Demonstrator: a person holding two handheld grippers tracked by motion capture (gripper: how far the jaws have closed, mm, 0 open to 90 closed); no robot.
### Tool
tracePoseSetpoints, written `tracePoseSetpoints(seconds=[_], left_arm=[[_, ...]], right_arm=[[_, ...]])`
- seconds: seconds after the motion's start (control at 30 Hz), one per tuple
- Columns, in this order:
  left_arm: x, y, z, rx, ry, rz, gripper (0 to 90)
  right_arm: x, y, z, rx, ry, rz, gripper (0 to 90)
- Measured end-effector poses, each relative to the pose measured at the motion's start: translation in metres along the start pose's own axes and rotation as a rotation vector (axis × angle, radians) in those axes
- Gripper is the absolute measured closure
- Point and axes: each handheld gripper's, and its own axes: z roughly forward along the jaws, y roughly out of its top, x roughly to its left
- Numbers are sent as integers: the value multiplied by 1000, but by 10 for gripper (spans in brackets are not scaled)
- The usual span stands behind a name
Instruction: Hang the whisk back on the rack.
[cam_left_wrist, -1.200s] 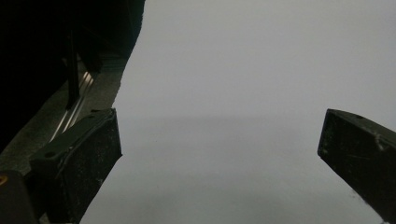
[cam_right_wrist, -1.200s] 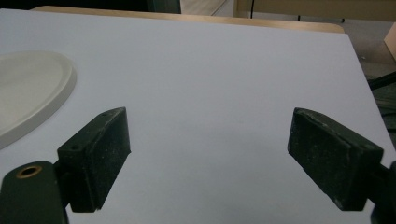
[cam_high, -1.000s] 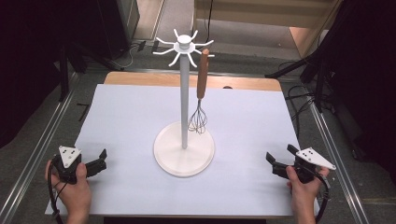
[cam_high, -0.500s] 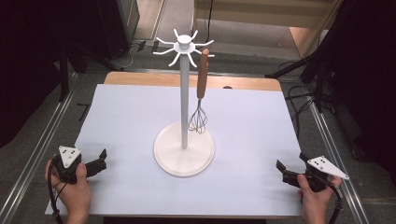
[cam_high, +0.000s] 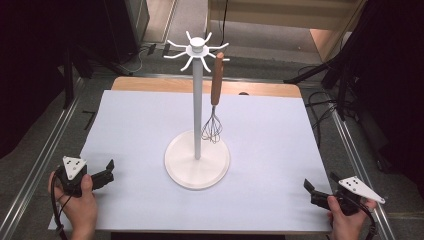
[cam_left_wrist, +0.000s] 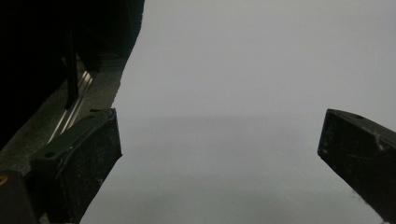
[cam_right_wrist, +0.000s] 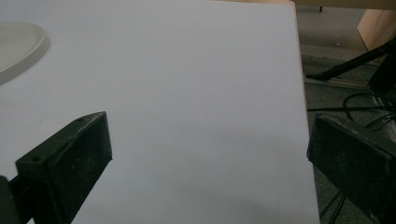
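worktop (cam_high: 280, 150) first: white sheet over a wooden top, wood strip showing along the far edge. dark floor all round it, metal rails down both sides, cables (cam_high: 325, 100) trailing off the far right corner, black stands at both far sides.

white rack (cam_high: 198, 120) stands upright near the middle of the worktop: round base, thin post, ring of hook arms on top. its base rim also shows at the top left of our right gripper view (cam_right_wrist: 18, 46).

whisk (cam_high: 215, 100) hangs from a hook on the rack's right side, brown wooden handle up, wire head down, just above the base and just beside the post. whether the wires touch the base we cannot tell.

our left tongs (cam_high: 107, 170) sit at the near left corner, spread wide, nothing between them, pointing across the sheet toward the rack. left gripper view: bare sheet between the jaws, worktop edge and rail at left.

our right tongs (cam_high: 309, 189) sit at the near right corner, jaws have just been opening, now at full spread, nothing between them.

both tongs are well apart from the rack and whisk. bare sheet lies between them and the rack.
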Motion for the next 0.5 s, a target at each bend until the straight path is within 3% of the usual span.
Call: tracePoseSetpoints(seconds=[0.23,0.5], left_arm=[[0,0,0,3,-1,-4,1],[0,0,0,2,-1,-6,1]], right_arm=[[0,-5,1,3,14,-10,4],[-2,-5,2,15,17,10,5]])
